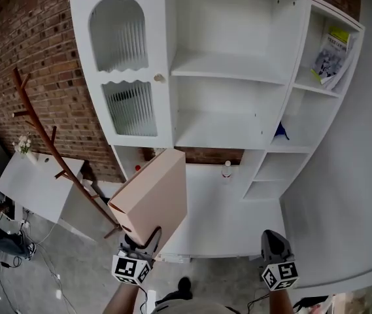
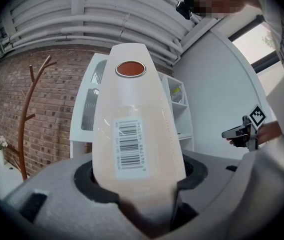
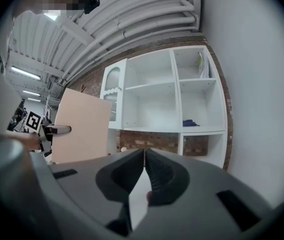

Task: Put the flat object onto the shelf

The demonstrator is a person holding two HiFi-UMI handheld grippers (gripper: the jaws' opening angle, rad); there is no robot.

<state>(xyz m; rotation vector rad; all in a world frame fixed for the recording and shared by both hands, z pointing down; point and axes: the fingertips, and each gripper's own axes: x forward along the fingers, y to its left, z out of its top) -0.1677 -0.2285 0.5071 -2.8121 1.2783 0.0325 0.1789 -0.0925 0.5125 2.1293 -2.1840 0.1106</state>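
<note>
Box [image 1: 154, 195]: flat, pale peach, lower end wedged between left gripper [image 1: 140, 239] jaws, which clamp it at mid-width. Box rises up and away from gripper, tilted, held in air in front of shelf [image 1: 228, 77], not on any board. Narrow face carries barcode label [image 2: 130, 149] and round rust-brown spot [image 2: 130, 69] near top. Right gripper [image 1: 274, 243] well apart to the right, jaws together, nothing between. Coat rack [image 1: 42, 133] left, against brick wall [image 1: 22, 38].

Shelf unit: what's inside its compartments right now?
A booklet leans in the top right compartment, a blue item lies in the one below, and a small bottle stands in the low recess. The box covers that recess's left; ribbed doors hide what is behind them.
</note>
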